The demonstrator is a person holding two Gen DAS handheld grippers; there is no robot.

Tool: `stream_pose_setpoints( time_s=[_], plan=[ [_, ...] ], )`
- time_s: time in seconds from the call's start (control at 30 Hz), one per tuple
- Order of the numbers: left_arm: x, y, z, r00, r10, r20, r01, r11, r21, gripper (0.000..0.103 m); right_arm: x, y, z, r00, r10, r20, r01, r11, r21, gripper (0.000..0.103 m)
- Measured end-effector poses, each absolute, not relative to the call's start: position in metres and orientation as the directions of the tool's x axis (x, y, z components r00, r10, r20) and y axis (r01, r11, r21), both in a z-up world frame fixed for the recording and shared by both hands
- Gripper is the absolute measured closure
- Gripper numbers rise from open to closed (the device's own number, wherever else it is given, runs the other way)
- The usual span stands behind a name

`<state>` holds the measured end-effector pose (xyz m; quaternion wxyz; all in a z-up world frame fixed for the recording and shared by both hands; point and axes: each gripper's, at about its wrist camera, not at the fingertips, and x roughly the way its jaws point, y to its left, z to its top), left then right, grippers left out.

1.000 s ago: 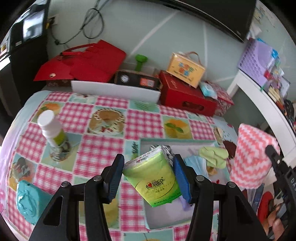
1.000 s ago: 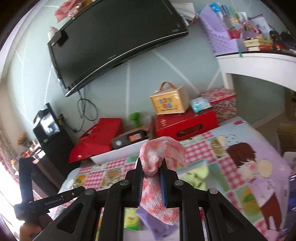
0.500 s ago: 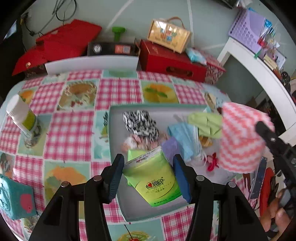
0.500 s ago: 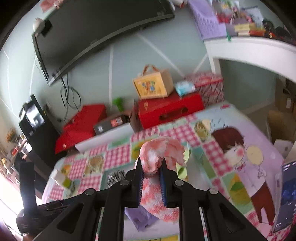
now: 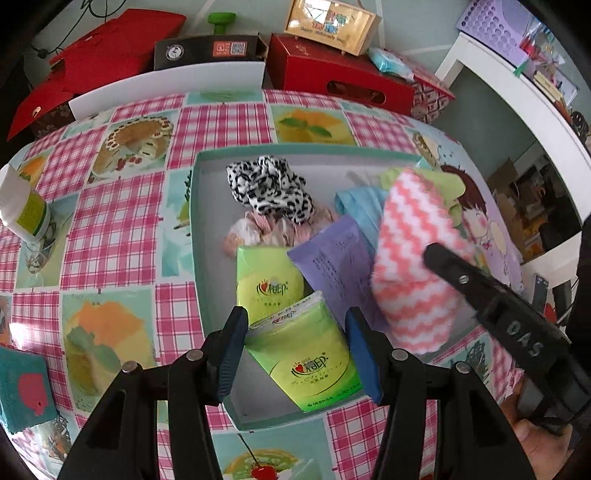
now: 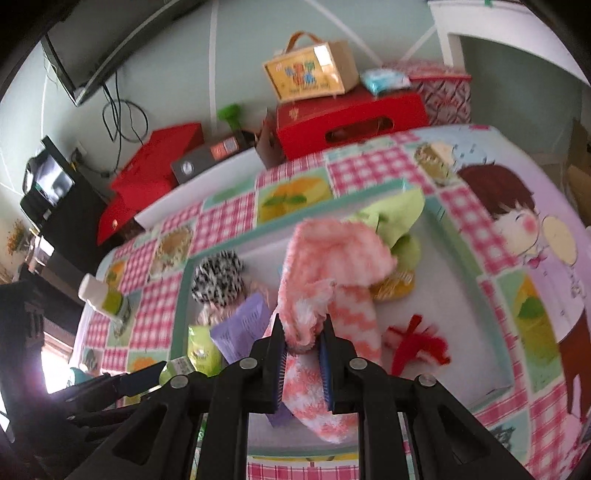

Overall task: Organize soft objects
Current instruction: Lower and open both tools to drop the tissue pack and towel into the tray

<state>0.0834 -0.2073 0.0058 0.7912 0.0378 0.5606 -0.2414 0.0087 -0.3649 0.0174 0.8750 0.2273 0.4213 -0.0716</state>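
- My left gripper [image 5: 295, 334] is clamped on a green tissue pack [image 5: 306, 360]; the pack sits tilted between the blue pads, low in the centre of the left view, hanging over the near end of the tray [image 5: 195, 206].
- My right gripper [image 6: 302, 363] has its jaws pinched tight on a pink-and-white zigzag cloth [image 6: 328, 266]. The cloth bunches above the pads and droops below them, over the tray's [image 6: 461, 251] middle in the right view.
- In the left view I see that same cloth [image 5: 410, 266] at right of centre, with the right gripper's black finger across it.
- In the tray, just above my held pack, lies a second green pack [image 5: 267, 280], touching a purple packet [image 5: 332, 258] to its right.
- Further up the frame sit a leopard-print scrunchie [image 5: 267, 186], a pale pink scrunchie [image 5: 258, 230] under it, a blue cloth [image 5: 360, 201] and a lime cloth [image 5: 443, 182] at upper right.
- In the right view a red bow [image 6: 415, 345] lies on the tray floor right of the cloth.
- The tray rests on a pink-checked tablecloth [image 5: 110, 229] printed with cakes and fruit.
- A white-capped bottle [image 5: 22, 206] stands at the left edge, well apart from the tray; a teal pouch [image 5: 24, 391] lies at lower left.
- Beyond the table I see red boxes [image 5: 340, 79], a yellow carry box [image 5: 332, 20], and a wall screen [image 6: 110, 40] at upper left of the right view.
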Motion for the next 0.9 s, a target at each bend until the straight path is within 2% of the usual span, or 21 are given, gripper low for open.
stream_pose_setpoints(
  time_s=[0.4, 0.6, 0.8, 0.9],
  plan=[
    [0.083, -0.207, -0.011, 0.23, -0.308, -0.923, 0.421, 0.887, -0.191, 0.047, 0.015, -0.348, -0.009, 0.538, 0.074, -0.84, 0.324, 0.901, 0.287, 0.083],
    [0.082, -0.201, -0.007, 0.224, -0.319, -0.921, 0.416, 0.886, -0.206, 0.042, 0.014, -0.345, -0.007, 0.52, 0.051, -0.853, 0.323, 0.913, 0.251, 0.082],
    [0.08, -0.189, 0.011, 0.27, -0.339, -0.901, 0.408, 0.888, -0.211, 0.041, 0.013, -0.339, -0.001, 0.512, 0.014, -0.859, 0.318, 0.926, 0.205, 0.072],
    [0.083, -0.178, 0.018, 0.307, -0.335, -0.891, 0.383, 0.9, -0.206, 0.027, 0.012, -0.339, 0.003, 0.516, 0.002, -0.856, 0.314, 0.93, 0.191, 0.059]
  ],
)
